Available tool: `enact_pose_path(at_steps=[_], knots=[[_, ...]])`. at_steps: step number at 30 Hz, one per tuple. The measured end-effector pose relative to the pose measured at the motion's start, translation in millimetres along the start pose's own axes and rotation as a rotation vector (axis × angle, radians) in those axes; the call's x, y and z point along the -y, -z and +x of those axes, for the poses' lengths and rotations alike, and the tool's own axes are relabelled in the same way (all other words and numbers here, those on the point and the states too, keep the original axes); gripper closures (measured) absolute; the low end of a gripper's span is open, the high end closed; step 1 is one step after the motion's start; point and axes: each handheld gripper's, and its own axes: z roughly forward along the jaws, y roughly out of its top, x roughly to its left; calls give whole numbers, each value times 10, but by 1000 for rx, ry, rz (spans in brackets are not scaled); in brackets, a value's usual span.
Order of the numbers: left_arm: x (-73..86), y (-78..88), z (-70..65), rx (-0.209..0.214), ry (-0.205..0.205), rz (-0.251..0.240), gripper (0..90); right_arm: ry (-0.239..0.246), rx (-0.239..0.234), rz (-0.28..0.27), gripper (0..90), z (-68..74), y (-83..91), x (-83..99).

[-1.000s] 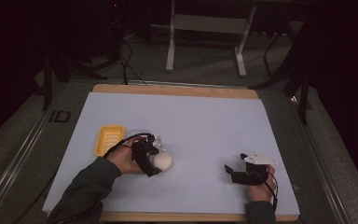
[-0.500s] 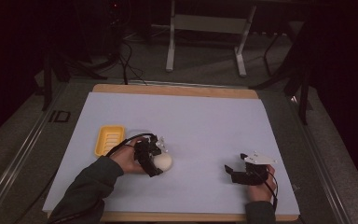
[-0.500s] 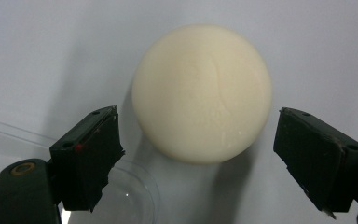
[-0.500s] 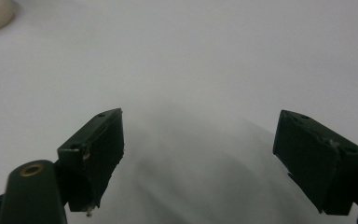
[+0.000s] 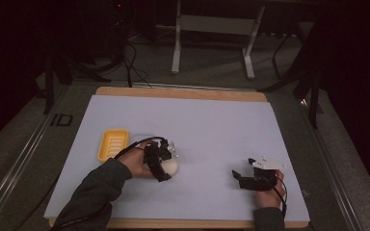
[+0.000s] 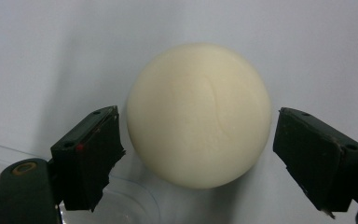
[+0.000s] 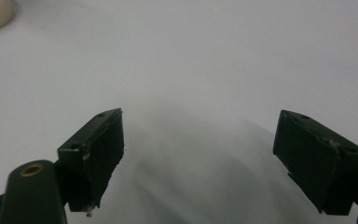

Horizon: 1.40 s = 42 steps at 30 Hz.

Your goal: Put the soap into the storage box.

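My left gripper [image 6: 198,158] straddles the cream soap ball [image 6: 198,114] on the counter [image 5: 212,125], jaws spread, not yet pinching. The yellow soap dish [image 5: 112,144] waits just left. My right gripper [image 7: 198,158] idles, spread.

On the desk [image 5: 221,120], the soap dish [image 5: 112,144] lies left of centre; the soap ball [image 5: 170,167] sits just right of it, lower, with a clear lid [image 5: 173,147] just above.
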Motion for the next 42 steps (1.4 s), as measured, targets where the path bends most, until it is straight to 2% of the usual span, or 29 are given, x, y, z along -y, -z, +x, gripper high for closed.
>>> enact_pose_path(at_steps=[14, 22, 29, 34, 42], knots=[[-78, -47, 8, 12, -16, 37, 165, -2, -1, 0, 161, -1, 0, 0], [-115, -85, 10, 5, -41, 73, 171, -1, -1, 2, 161, -3, -2, 0], [-133, -94, 20, 13, -43, 85, 210, -1, -2, 3, 162, -4, -3, -1], [-166, -117, 11, 10, -62, 114, 211, -2, -3, 4, 161, -4, -4, -1], [-195, -155, 4, 7, -68, 149, 222, -1, -5, 9, 161, -4, -6, -3]])
